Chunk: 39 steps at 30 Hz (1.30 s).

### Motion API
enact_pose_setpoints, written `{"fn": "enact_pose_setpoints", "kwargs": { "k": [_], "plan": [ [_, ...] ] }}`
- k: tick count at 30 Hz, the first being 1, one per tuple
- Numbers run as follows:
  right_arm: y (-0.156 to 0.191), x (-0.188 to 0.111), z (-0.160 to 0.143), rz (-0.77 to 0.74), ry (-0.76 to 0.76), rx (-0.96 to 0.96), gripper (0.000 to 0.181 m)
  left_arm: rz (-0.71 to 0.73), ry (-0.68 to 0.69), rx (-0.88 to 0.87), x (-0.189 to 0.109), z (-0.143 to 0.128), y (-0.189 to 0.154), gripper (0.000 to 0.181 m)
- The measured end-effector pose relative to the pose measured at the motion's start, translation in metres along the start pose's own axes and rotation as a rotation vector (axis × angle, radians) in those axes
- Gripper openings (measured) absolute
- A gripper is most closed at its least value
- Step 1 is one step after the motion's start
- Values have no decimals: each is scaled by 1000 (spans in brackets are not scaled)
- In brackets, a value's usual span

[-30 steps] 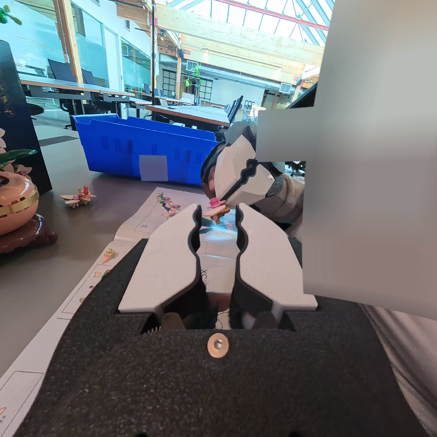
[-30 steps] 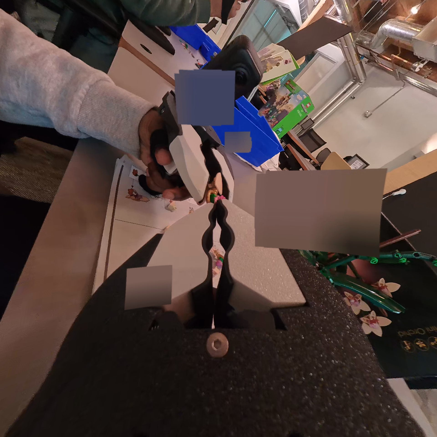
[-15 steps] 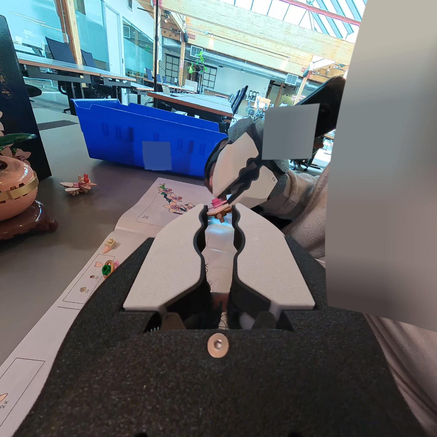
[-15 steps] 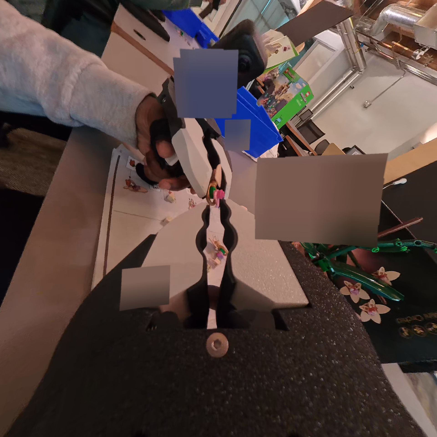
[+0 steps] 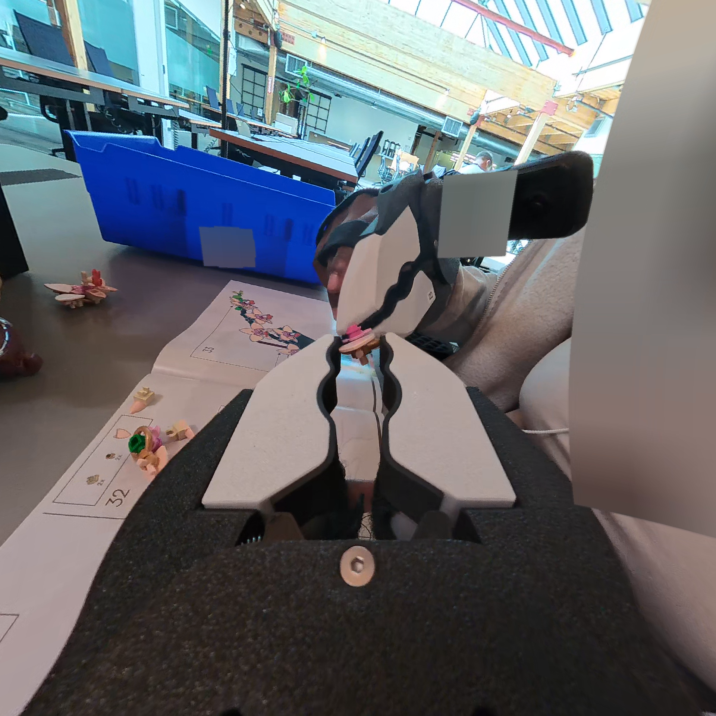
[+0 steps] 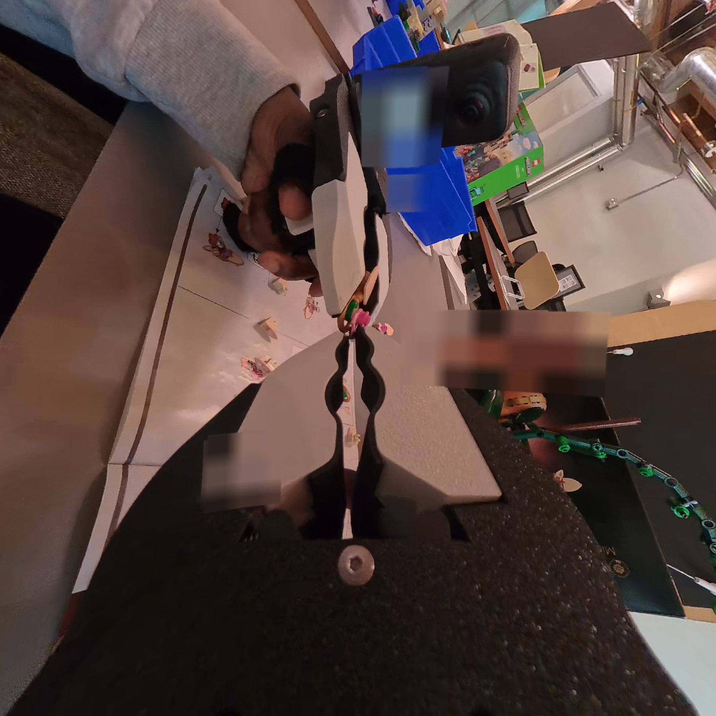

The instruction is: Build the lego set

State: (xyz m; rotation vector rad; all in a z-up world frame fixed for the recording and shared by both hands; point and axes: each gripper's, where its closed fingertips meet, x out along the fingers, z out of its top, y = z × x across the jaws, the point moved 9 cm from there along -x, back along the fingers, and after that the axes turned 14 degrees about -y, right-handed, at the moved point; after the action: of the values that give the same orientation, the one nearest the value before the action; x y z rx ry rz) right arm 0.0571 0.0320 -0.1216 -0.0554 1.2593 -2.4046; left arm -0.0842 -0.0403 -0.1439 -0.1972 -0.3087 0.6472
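Observation:
A small flower piece (image 5: 353, 342) with a cream petal, a pink top and a gold part hangs in the air above the instruction booklet (image 5: 240, 348). My left gripper (image 5: 358, 345) is shut on its sides. My right gripper (image 6: 350, 337) comes down onto it from above and is shut on its pink top; it also shows in the left wrist view (image 5: 360, 331). In the right wrist view the flower piece (image 6: 363, 317) shows a green stud and a gold ring, held in my left gripper (image 6: 356, 306).
A blue bin (image 5: 201, 217) stands behind the booklet. Another flower assembly (image 5: 147, 445) and small cream pieces (image 5: 143, 399) lie on the page. A built flower (image 5: 81, 290) lies on the table at the left. A green stem (image 6: 604, 457) and a black box (image 6: 658, 387) are to the right. Left and right tips are no more than a few centimetres apart.
My left gripper was open a second ago with the flower piece held by the right gripper alone. It has since moved up to the piece and closed around it.

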Motion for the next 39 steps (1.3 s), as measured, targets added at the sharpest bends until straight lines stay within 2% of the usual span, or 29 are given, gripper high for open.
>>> {"fn": "enact_pose_setpoints", "kwargs": {
  "k": [9, 12, 19, 24, 27, 30, 33, 36, 39],
  "plan": [
    [0, -1, 0, -18, 2, 6, 2, 6, -11, -10, 0, 0, 1, 19],
    [-2, -2, 0, 3, -7, 101, 1, 3, -1, 6, 0, 0, 0, 19],
    [-7, -3, -10, 5, -61, 470, 0, 26, 63, 82, 2, -2, -1, 18],
    [-6, -3, -13, -14, -62, 555, 0, 39, 63, 74, 2, -2, 0, 18],
    [-4, -2, -12, -46, -31, 478, 0, 61, 40, 57, 2, -1, 1, 20],
    [-2, -1, -12, -83, -17, 445, 0, 92, 28, 44, -2, 1, 4, 30],
    [1, -2, -13, -114, 47, 322, 0, 145, 98, 104, -11, 5, 5, 42],
    [14, 2, -15, -78, 155, 117, 0, 190, 172, 203, -23, 10, 1, 40],
    [33, 9, -20, 31, 235, -27, 0, 216, 287, 264, -35, 5, -4, 34]
  ]
}}
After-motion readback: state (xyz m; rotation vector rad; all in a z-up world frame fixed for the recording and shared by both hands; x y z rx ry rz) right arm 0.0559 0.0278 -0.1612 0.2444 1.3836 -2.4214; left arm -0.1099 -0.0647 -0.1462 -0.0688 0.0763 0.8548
